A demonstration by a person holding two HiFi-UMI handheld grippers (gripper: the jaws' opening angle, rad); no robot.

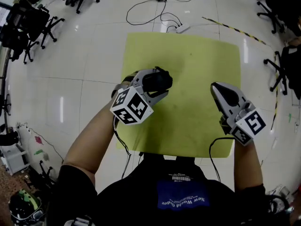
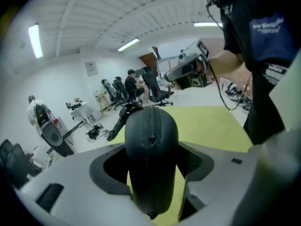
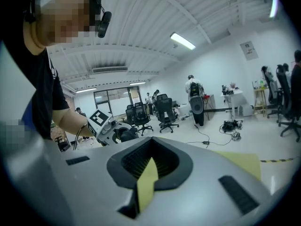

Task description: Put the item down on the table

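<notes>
A black oval zipper case (image 1: 160,81) is clamped in my left gripper (image 1: 153,85) above the left half of the yellow-green table (image 1: 193,65). In the left gripper view the case (image 2: 150,145) stands upright between the jaws with its zipper facing the camera, and the tabletop (image 2: 211,126) shows beyond it. My right gripper (image 1: 223,96) hovers over the table's right side, shut and empty. In the right gripper view only a thin sliver of yellow shows between its jaws (image 3: 147,180). The two grippers are well apart.
A white power strip with cables (image 1: 181,28) lies on the tiled floor beyond the table. Black office chairs (image 1: 35,27) crowd the far left, with another chair (image 1: 287,74) at the right. A striped tape line (image 1: 235,29) runs behind the table.
</notes>
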